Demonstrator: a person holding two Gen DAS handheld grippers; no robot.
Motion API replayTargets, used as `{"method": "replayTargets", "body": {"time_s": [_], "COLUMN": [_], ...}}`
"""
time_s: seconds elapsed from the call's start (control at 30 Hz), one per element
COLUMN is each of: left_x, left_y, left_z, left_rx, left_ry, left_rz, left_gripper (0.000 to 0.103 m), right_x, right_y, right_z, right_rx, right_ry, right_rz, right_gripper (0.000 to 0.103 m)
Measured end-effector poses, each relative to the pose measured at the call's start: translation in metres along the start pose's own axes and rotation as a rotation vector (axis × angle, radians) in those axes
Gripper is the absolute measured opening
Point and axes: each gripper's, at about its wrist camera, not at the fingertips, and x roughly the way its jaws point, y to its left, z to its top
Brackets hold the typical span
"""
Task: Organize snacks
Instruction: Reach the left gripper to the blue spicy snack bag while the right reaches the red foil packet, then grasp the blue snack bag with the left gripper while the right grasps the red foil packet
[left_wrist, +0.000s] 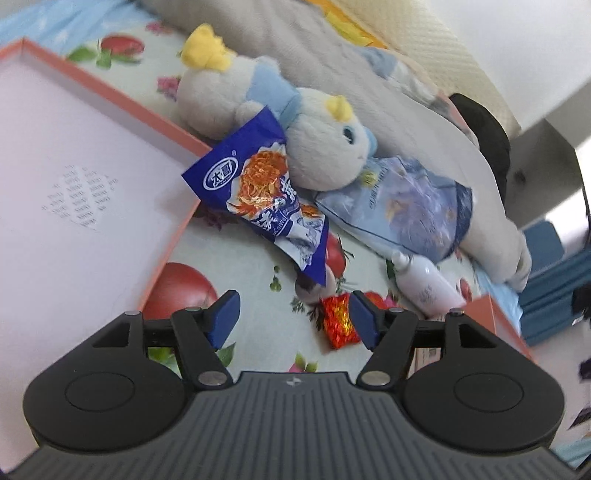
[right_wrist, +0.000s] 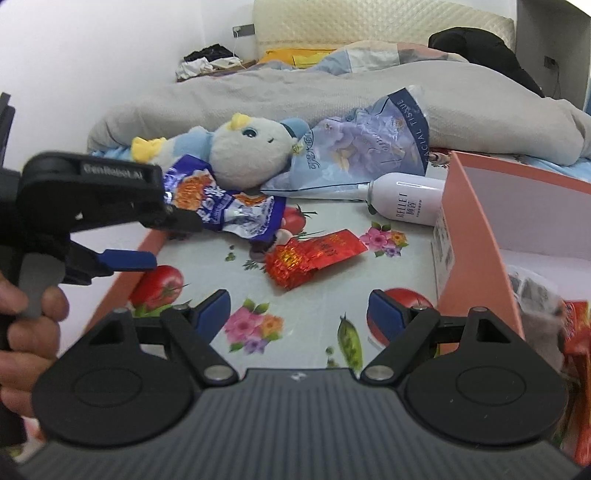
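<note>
A blue snack packet (left_wrist: 264, 199) lies on the flowered sheet, leaning on a plush toy (left_wrist: 295, 144); it also shows in the right wrist view (right_wrist: 229, 208). A red foil snack packet (left_wrist: 338, 321) lies just ahead of my left gripper (left_wrist: 293, 317), which is open and empty, its right finger beside the packet. In the right wrist view the red packet (right_wrist: 314, 258) lies ahead of my open, empty right gripper (right_wrist: 299, 314). The left gripper (right_wrist: 129, 240) shows there at the left, open, hand-held.
An orange-rimmed pink box lid (left_wrist: 74, 177) lies at the left. An orange box (right_wrist: 476, 236) stands at the right with snacks inside. A white bottle (right_wrist: 406, 199), a tissue pack (right_wrist: 362, 155), and a grey quilt (right_wrist: 332, 92) lie behind.
</note>
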Motion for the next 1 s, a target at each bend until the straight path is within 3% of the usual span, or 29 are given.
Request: {"method": "replayTargets", "body": {"time_s": [0.17,0.27,0.43,0.5,0.83,1.0], "left_x": [0.031,0.046,0.070,0.077,0.088,0.091], "left_y": [0.005,0.001,0.009,0.015,0.005,0.006], "left_z": [0.015,0.023,0.032,0.034,0.034,0.036], "left_rx": [-0.119,-0.105,-0.187,-0.211,-0.129,-0.131], "left_ry": [0.017,-0.003,-0.024,-0.029,-0.121,-0.183], "left_rz": [-0.017,0.000,0.030,0.010,0.034,0.068], "left_gripper": [0.070,0.070,0.071,0.071,0.070,0.067], "right_x": [0.028,0.042,0.065,0.071,0.088,0.097], "right_y": [0.000,0.004,0.008,0.008,0.017,0.016], "right_z": [0.007,0.010,0.011,0.011,0.011,0.009], "right_rx": [-0.037,-0.074,-0.119,-0.128,-0.233,-0.220], "right_ry": [0.017,0.008,0.015,0.023,-0.005,0.011], "right_rz": [0.033,0.034,0.041,0.049,0.036,0.036], "right_gripper": [0.083,0.083,0.075,0.075,0.074,0.062]}}
